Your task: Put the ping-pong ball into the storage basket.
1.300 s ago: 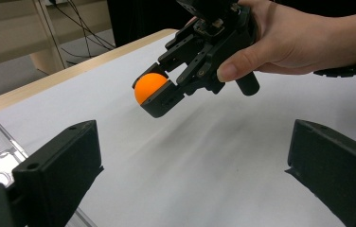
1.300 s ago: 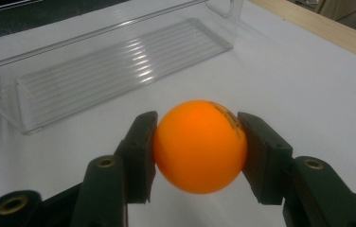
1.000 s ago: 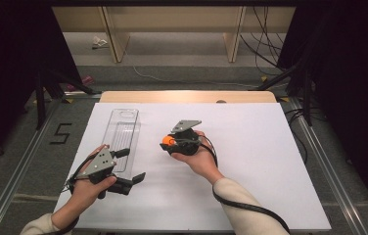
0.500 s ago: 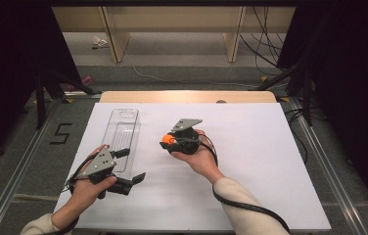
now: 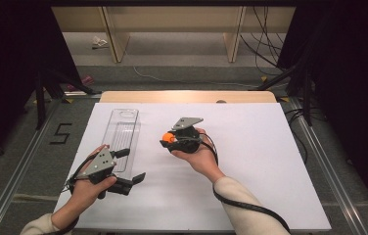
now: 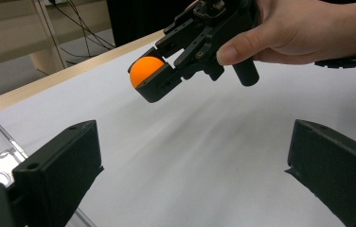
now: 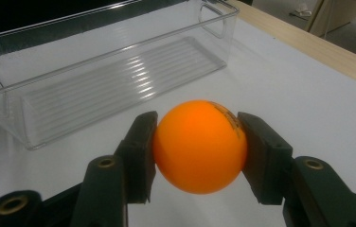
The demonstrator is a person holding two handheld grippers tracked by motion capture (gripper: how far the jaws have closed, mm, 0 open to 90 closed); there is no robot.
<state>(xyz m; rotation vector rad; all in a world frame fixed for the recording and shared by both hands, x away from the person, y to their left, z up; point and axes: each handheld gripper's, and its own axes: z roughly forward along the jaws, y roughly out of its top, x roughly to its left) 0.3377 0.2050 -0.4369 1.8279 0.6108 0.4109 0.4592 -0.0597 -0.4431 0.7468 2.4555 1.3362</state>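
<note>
- Currently the right tool [image 7: 197, 156] pinches a small glossy orange ball [image 7: 199, 145] between its pads, one pad on each side at mid-height; ball is lifted off the white worktop [image 5: 250, 161].
- Long clear plastic ribbed tray with handle cutouts [image 7: 119, 71] lies just beyond the ball in the right gripper view, empty; in the high view the tray [image 5: 123, 137] sits left of the right tool [image 5: 171, 139].
- Left tool [image 5: 128, 166] has its jaws spread wide, nothing between them, low at the tray's near end.
- Likely step: carry ball over tray, drop in.
- To do well: keep squeeze steady, ball is smooth and could pop out; clear the near wall, centre over ribbed floor, lower before release so it doesn't bounce out.
- Keep left tool off the tray path.
</note>
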